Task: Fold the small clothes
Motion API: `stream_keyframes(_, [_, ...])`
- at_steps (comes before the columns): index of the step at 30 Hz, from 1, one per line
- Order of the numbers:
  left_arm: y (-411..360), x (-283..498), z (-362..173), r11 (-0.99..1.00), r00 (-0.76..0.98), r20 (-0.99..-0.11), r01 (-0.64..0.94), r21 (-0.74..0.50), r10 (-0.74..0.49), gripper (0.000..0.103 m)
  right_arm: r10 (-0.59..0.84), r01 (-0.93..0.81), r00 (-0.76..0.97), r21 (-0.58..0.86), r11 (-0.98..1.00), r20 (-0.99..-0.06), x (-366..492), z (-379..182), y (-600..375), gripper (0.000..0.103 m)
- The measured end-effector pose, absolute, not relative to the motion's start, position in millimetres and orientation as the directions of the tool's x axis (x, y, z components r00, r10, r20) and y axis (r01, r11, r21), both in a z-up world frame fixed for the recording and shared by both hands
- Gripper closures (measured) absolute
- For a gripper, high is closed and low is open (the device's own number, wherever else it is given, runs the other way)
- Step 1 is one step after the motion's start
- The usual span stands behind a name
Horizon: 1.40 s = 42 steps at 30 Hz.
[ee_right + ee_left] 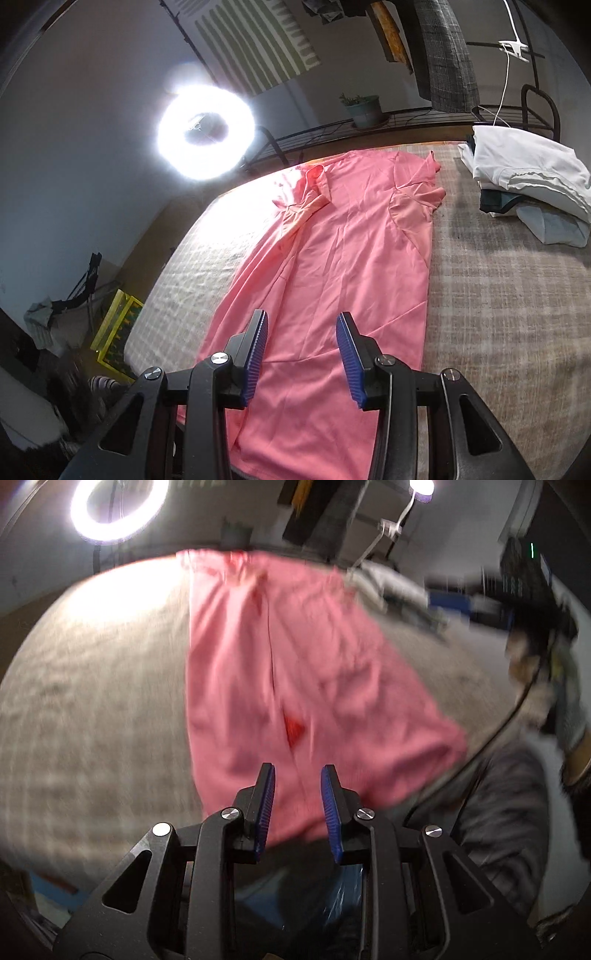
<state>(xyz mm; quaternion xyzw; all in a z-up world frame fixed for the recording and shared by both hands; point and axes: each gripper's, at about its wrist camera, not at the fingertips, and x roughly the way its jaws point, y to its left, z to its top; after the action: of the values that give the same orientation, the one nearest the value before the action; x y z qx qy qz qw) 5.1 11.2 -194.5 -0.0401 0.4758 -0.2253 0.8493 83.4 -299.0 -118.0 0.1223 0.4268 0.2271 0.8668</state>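
Observation:
A pink shirt (340, 258) lies spread lengthwise on the checked bed cover (498, 295), collar end far, hem hanging over the near edge. One sleeve is folded onto the body at the far left. My right gripper (302, 321) is open and empty above the hem half. In the blurred left wrist view the same shirt (288, 672) lies ahead, and my left gripper (297, 771) is open and empty over its near end. The right gripper (532, 587) shows there at the far right, held in a gloved hand.
A pile of folded white and grey clothes (528, 184) sits at the bed's far right. A bright ring light (206, 133) stands beyond the far left edge. A metal rack with a potted plant (364, 109) is behind the bed. A yellow frame (118, 325) is on the floor at left.

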Motion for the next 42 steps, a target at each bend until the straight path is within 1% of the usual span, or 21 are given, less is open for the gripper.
stream_keyframes(3, [2,-3,-205,0.886,0.409,-0.799,0.337,-0.317,-0.441,0.078,0.506,-0.288,0.524,0.416,0.863,-0.686,87,-126,-299,0.062])
stream_keyframes(5, [-4,-9,-202,0.894,0.436,-0.794,0.339,-0.292,-0.425,0.078,0.512,-0.285,0.517,0.426,0.859,-0.686,87,-132,-299,0.062])
stream_keyframes(7, [-15,-15,-194,0.902,0.478,-0.787,0.370,-0.222,-0.390,0.078,0.519,-0.283,0.507,0.436,0.854,-0.688,86,-139,-298,0.062])
stream_keyframes(10, [-35,-19,-193,0.907,0.530,-0.796,0.417,-0.058,-0.294,0.078,0.523,-0.278,0.500,0.444,0.852,-0.691,82,-147,-298,0.062])
stream_keyframes(14, [-51,-24,-199,0.884,0.524,-0.809,0.467,0.011,-0.267,0.078,0.541,-0.265,0.497,0.475,0.839,-0.678,76,-149,-303,0.062])
stream_keyframes(16, [-57,-28,-201,0.880,0.543,-0.804,0.471,0.053,-0.242,0.070,0.543,-0.267,0.503,0.477,0.837,-0.672,73,-147,-305,0.062])
stream_keyframes(17, [-59,-28,-203,0.882,0.556,-0.801,0.465,0.079,-0.222,0.069,0.544,-0.268,0.505,0.478,0.837,-0.670,71,-147,-306,0.062])
stream_keyframes(19, [-61,-23,-204,0.886,0.579,-0.792,0.450,0.113,-0.193,0.069,0.544,-0.266,0.508,0.479,0.837,-0.668,69,-146,-308,0.062])
stream_keyframes(20, [-60,-18,-204,0.893,0.587,-0.788,0.434,0.116,-0.183,0.069,0.544,-0.264,0.508,0.481,0.836,-0.668,69,-146,-308,0.062])
stream_keyframes(21, [-57,-13,-204,0.906,0.597,-0.783,0.409,0.112,-0.173,0.076,0.544,-0.261,0.508,0.482,0.836,-0.668,68,-147,-309,0.062])
stream_keyframes(22, [-53,-7,-203,0.916,0.605,-0.778,0.388,0.105,-0.167,0.086,0.542,-0.259,0.508,0.482,0.837,-0.669,68,-147,-309,0.062])
stream_keyframes(23, [-50,-3,-202,0.921,0.610,-0.776,0.376,0.104,-0.162,0.100,0.542,-0.260,0.508,0.481,0.838,-0.670,67,-146,-309,0.062])
stream_keyframes(26, [-41,1,-198,0.928,0.622,-0.759,0.368,0.064,-0.194,0.103,0.535,-0.272,0.507,0.464,0.843,-0.676,71,-143,-306,0.062])
stream_keyframes(27, [-37,0,-192,0.930,0.627,-0.748,0.366,0.036,-0.218,0.103,0.531,-0.278,0.507,0.454,0.847,-0.679,74,-140,-304,0.062])
stream_keyframes(30, [-32,-6,-178,0.934,0.655,-0.713,0.356,0.001,-0.249,0.103,0.528,-0.304,0.507,0.432,0.849,-0.681,94,-125,-295,0.061])
stream_keyframes(32, [-27,-10,-168,0.937,0.673,-0.689,0.349,-0.023,-0.268,0.103,0.544,-0.344,0.486,0.422,0.839,-0.684,116,-111,-282,0.057])
stream_keyframes(33, [-24,-12,-163,0.939,0.682,-0.678,0.343,-0.036,-0.275,0.103,0.555,-0.368,0.470,0.419,0.830,-0.686,129,-105,-273,0.052])
stream_keyframes(34, [-22,-14,-159,0.939,0.689,-0.667,0.342,-0.043,-0.282,0.103,0.564,-0.390,0.458,0.415,0.822,-0.687,144,-99,-263,0.050])
stream_keyframes(38, [-17,-10,-152,0.936,0.694,-0.652,0.346,-0.068,-0.304,0.103,0.578,-0.407,0.425,0.423,0.810,-0.697,210,-93,-229,0.050])
stream_keyframes(42, [-15,-3,-155,0.930,0.678,-0.656,0.351,-0.108,-0.332,0.103,0.530,-0.379,0.402,0.391,0.839,-0.747,284,-115,-194,0.051])
